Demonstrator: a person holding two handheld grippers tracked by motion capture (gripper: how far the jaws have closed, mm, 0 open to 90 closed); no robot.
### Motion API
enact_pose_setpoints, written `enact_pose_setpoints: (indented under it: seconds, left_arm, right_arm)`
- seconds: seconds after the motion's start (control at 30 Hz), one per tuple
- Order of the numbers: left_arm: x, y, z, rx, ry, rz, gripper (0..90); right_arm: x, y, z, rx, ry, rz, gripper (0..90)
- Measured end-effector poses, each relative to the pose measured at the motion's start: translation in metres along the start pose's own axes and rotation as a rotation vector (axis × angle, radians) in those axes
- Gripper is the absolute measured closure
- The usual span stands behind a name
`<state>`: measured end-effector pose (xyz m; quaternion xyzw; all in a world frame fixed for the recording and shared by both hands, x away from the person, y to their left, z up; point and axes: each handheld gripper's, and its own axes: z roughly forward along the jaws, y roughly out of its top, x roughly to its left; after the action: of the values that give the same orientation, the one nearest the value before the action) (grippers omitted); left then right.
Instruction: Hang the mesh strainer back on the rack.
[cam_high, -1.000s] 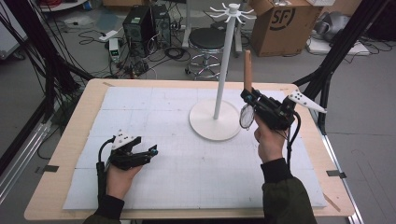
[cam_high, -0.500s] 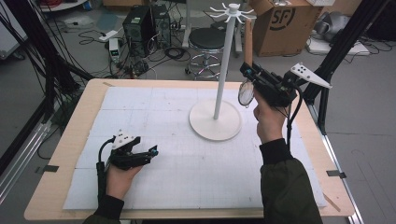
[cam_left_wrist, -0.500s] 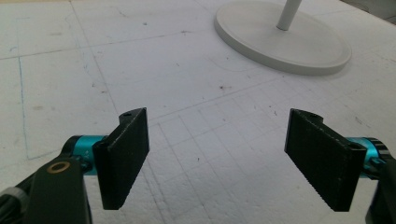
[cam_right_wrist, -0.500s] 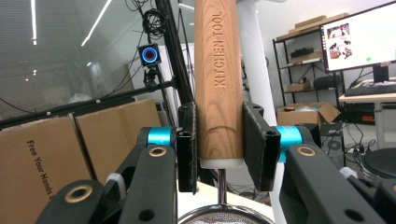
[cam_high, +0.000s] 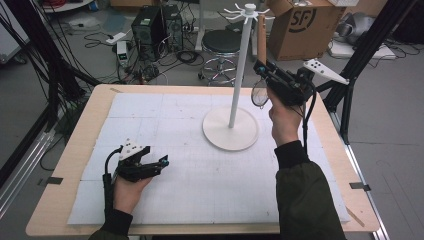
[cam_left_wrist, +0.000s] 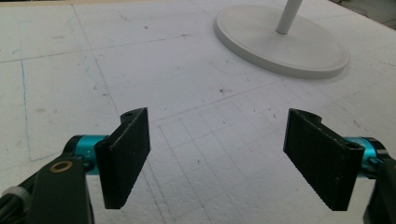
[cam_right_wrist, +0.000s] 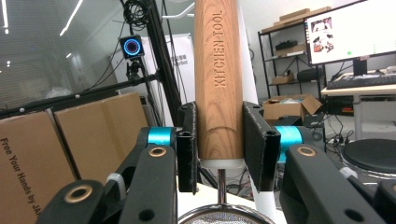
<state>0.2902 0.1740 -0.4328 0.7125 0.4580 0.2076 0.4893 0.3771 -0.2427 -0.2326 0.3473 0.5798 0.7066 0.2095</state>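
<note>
Strainer orientation: wooden handle upright, mesh bowl hanging below the right gripper, whose jaws pinch the handle near its lower end. The handle top stands just right of the hook crown on the white rack pole. Left gripper rests on the table, jaws spread, empty, well apart from the rack base.

Right gripper raised beside the white stand, wooden-handled strainer clamped upright; left gripper low on the table.
</note>
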Motion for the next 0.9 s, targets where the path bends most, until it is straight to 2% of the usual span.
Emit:
enact_pose_setpoints:
  seconds: [0.17,0.37,0.77,0.8,0.83,0.9]
  left_arm:
    - [0.0,0.0,-0.001,-0.001,-0.003,0.004,23.6]
    - [0.0,0.0,-0.001,-0.003,-0.003,0.003,23.7]
    - [-0.001,0.0,-0.001,-0.004,-0.004,0.005,23.8]
    - [-0.001,0.0,0.0,-0.005,-0.006,0.003,23.8]
    - [0.0,0.0,-0.001,-0.004,-0.012,0.001,24.1]
    - [0.0,0.0,-0.001,-0.005,-0.009,0.001,24.3]
  right_arm:
    - [-0.002,-0.002,0.008,0.022,-0.013,0.001,68.9]
    - [-0.004,-0.008,0.012,0.035,-0.001,0.042,68.8]
    - [-0.005,-0.01,0.011,0.035,-0.018,0.032,67.3]
    - [-0.006,-0.01,0.011,0.037,-0.016,0.033,64.9]
    - [-0.006,-0.01,0.011,0.037,-0.013,0.039,56.0]
    - [-0.007,-0.01,0.009,0.039,-0.042,0.035,42.2]
